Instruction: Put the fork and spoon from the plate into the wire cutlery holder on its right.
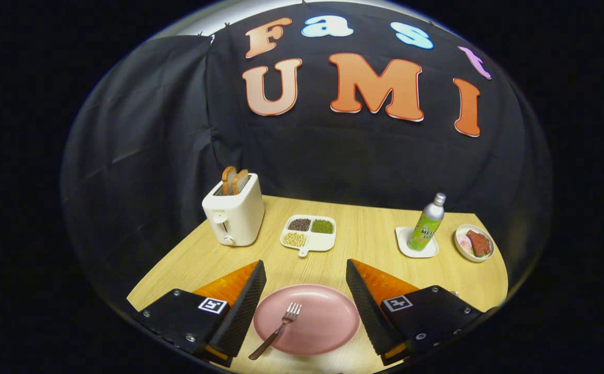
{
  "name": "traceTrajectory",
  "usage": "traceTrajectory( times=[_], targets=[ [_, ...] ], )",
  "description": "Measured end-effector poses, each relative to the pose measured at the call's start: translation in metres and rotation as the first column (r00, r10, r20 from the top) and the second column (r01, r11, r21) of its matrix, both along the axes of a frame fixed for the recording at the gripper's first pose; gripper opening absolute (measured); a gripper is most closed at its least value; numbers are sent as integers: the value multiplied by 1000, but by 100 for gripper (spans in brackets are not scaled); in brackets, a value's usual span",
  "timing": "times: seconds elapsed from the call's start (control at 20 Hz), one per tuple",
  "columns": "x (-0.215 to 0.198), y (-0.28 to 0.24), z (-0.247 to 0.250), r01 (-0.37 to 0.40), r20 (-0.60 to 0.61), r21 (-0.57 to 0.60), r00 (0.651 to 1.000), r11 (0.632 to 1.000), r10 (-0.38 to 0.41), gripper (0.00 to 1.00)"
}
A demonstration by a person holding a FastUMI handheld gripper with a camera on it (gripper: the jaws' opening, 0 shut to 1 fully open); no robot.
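Now the open claw (306, 291) frames the pink plate (327, 324) holding a fork (277, 330).

Toaster (234, 217), divided dish (309, 234), bottle (426, 224), perhaps meat (478, 243).

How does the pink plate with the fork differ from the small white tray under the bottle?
The pink plate is round and lies between the open fingers of the hand-held gripper; the white tray is squarish, smaller-looking, and sits well beyond them. The plate carries a fork lying flat; the tray carries an upright bottle. Both rest on the wooden table.
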State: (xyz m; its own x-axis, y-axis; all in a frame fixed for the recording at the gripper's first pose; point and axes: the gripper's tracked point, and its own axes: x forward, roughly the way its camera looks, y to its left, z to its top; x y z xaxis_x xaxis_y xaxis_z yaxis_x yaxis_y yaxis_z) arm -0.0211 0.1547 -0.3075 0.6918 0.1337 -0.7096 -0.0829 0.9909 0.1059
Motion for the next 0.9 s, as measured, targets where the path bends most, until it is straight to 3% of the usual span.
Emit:
traceTrajectory(
  times=[0.35,0.6,0.9],
  targets=[
    [-43,22,-66,18,-196,-10,980,1000,-20,93],
    [-84,32,-109,35,-374,-10,927,999,-36,90],
    [-115,40,-139,38,-515,-11,856,999,-38,67]
  ],
)
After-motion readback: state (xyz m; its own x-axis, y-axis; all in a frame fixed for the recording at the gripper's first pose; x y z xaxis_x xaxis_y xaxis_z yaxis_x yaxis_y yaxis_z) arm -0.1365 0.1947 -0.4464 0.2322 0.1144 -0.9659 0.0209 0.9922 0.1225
